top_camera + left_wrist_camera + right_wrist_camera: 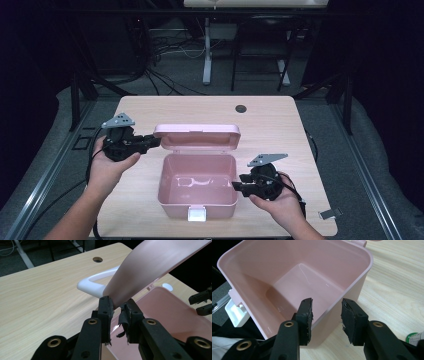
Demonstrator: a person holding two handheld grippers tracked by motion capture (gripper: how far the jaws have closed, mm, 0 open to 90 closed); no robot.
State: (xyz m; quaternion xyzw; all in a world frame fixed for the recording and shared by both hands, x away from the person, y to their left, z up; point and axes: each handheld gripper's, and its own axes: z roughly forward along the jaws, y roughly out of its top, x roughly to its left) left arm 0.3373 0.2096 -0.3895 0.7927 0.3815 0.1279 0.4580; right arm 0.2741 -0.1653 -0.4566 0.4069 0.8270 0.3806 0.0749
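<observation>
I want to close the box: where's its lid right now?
In the high view the lid stands open behind the box, mid-table, its left corner between the left gripper's fingers.

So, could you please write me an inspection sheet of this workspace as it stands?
Surface: light wooden table, a round hole near its far edge.
Job's things: pink box, empty, lid raised; white latch at the front, white handle behind the lid.
Clutter: small grey piece at the table's right corner.
Grippers: left gripper pinches the lid's edge; right gripper straddles the box's right wall, pads apart from it.
Cables: black ones trail from both grippers; more on the floor beyond.
Surroundings: dark room, stand legs behind.
</observation>
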